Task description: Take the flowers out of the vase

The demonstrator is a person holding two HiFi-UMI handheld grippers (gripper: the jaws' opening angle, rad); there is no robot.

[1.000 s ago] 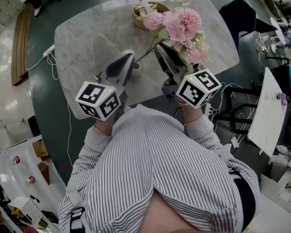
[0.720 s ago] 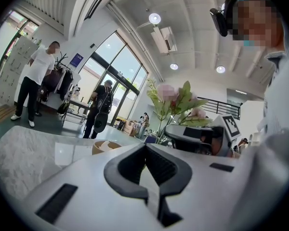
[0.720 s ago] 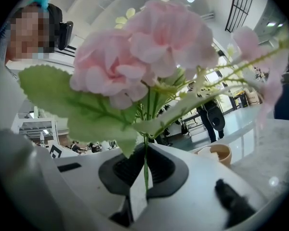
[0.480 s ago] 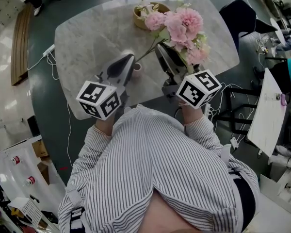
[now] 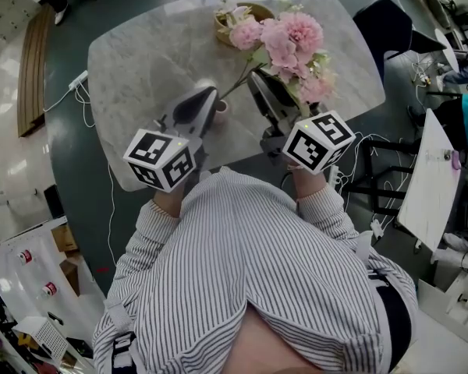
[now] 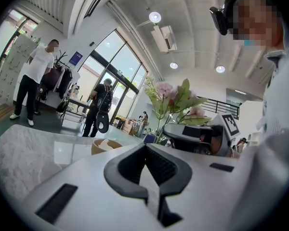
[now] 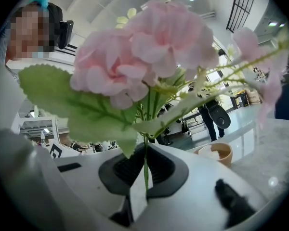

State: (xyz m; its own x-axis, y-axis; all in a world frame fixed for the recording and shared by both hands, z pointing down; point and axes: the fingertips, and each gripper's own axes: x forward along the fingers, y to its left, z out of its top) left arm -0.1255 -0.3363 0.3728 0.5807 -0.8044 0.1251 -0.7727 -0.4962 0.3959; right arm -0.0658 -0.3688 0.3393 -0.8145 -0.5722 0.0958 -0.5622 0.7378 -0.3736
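Flowers (image 5: 292,41), one pink bunch, stem (image 7: 145,160) pinched in right claw (image 7: 144,179)

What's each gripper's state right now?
Left gripper: shut, nothing between its jaws.
Right gripper: shut on the flower stem.

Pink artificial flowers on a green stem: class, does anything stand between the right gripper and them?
Nothing visible does. The right gripper is shut on the green stem of the pink artificial flowers, with nothing else between its jaws.
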